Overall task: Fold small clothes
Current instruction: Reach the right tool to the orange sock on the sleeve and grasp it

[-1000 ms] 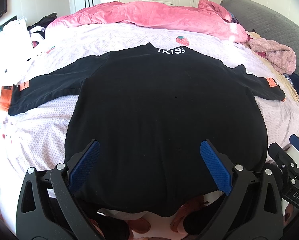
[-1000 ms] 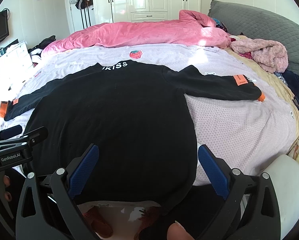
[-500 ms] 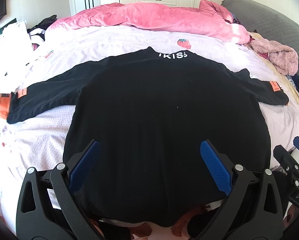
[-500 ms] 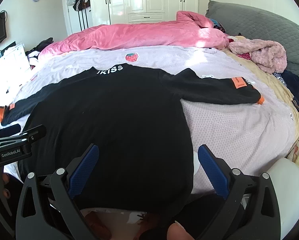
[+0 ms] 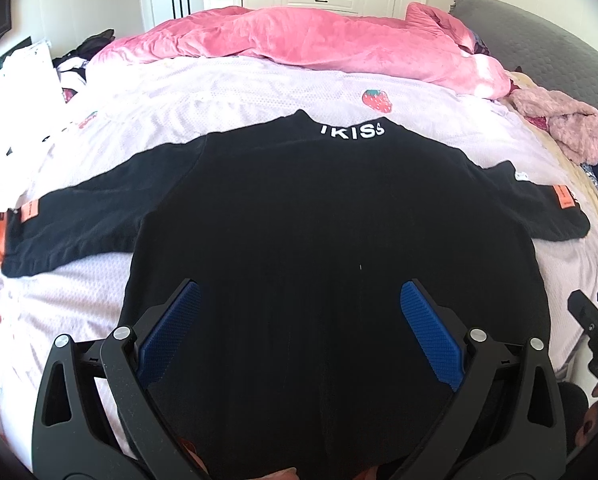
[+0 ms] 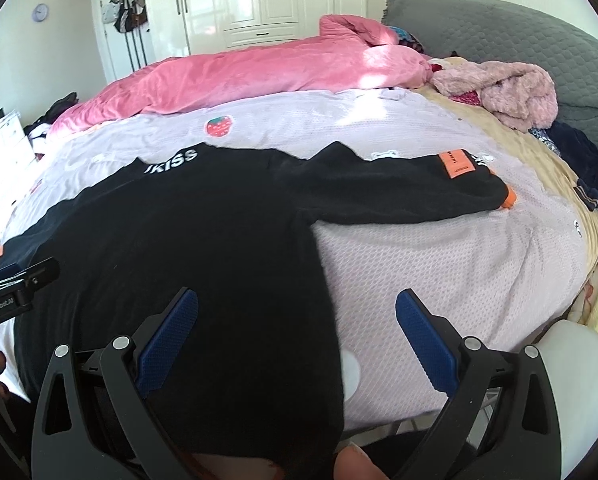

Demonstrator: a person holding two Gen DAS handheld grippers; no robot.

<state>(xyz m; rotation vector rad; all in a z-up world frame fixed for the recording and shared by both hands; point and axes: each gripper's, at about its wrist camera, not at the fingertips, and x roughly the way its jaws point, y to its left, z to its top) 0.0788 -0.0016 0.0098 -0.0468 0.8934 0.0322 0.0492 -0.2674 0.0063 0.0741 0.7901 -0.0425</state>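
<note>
Black top (image 5: 331, 216) lies flat on the bed (image 5: 227, 96), centre frame, both sleeves spread out, collar toward the top. No fold made yet; all folds remain. Left gripper (image 5: 299, 300) and right gripper (image 6: 297, 310) both spread wide, holding nothing, over the hem.

each hand-held gripper (image 5: 299, 312) (image 6: 297, 320) has black plastic arms, ribbed blue finger pads (image 5: 429, 340), and silver screws at the pivots; white "genrobot.ai" lettering marks the left one's side.
</note>
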